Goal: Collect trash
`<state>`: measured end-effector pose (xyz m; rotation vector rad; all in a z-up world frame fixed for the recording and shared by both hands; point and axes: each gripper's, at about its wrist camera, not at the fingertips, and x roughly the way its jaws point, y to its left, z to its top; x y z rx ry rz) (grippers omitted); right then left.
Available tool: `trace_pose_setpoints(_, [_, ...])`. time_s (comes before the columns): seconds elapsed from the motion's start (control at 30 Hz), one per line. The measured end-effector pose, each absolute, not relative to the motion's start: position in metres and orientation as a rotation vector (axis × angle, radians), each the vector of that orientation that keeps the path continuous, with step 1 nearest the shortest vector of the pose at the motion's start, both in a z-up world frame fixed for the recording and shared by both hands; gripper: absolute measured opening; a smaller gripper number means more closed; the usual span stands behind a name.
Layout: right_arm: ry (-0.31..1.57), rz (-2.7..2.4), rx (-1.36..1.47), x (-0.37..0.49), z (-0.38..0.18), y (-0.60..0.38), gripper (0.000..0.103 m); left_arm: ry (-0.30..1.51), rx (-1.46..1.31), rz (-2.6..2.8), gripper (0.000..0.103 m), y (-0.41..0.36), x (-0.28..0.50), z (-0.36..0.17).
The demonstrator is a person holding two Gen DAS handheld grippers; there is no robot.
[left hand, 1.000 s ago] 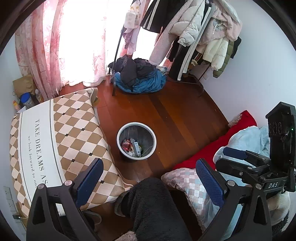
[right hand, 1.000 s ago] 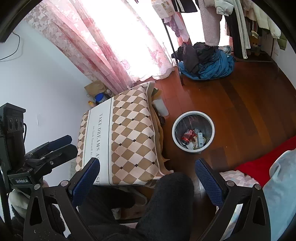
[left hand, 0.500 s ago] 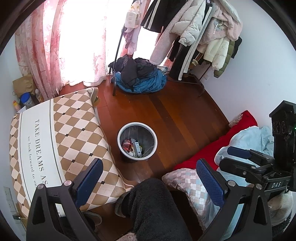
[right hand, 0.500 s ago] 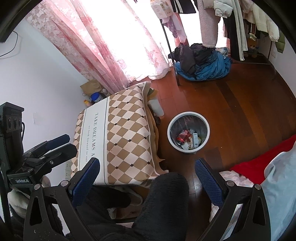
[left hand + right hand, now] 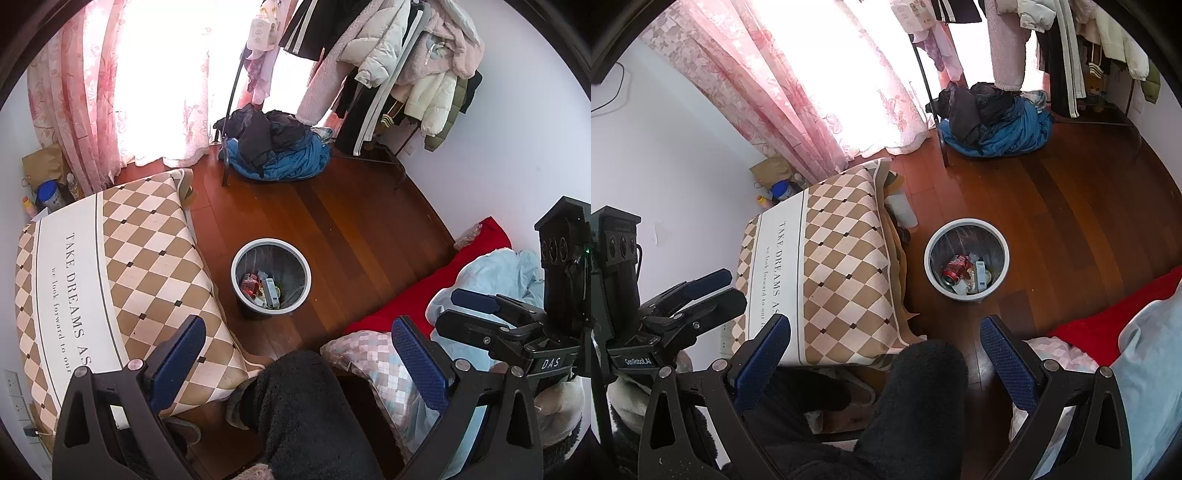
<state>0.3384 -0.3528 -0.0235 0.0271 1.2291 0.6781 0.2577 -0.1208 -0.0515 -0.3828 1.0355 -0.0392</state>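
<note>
Both tongs are hanging released and empty above the wooden floor [image 5: 362,236], their blue pads spread wide apart. The left tongs [image 5: 299,354] are pointing down toward a grey waste bin [image 5: 270,246] standing upright on the floor; the right tongs [image 5: 884,350] are viewing the same bin [image 5: 966,225] from the other side. Trash is lying inside the bin: a red can [image 5: 955,269] and a pale carton [image 5: 979,276] among wrappers. A checkered cloth-covered surface [image 5: 122,266] is sitting just beside the bin. The person's dark fleece-clad leg [image 5: 303,410] is occupying the space between each pair of pads. A pile of blue and dark clothes [image 5: 275,147] is lying under a hanging rack, well apart from the bin.
</note>
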Motion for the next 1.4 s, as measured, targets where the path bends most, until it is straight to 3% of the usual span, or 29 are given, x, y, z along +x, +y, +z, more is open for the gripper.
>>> trace_pose_setpoints(1.4, [1.229,0.686,0.022,0.3326,-0.0233,-0.3474,0.103,1.034,-0.383,-0.047,0.103,-0.1209,0.2531,-0.0492])
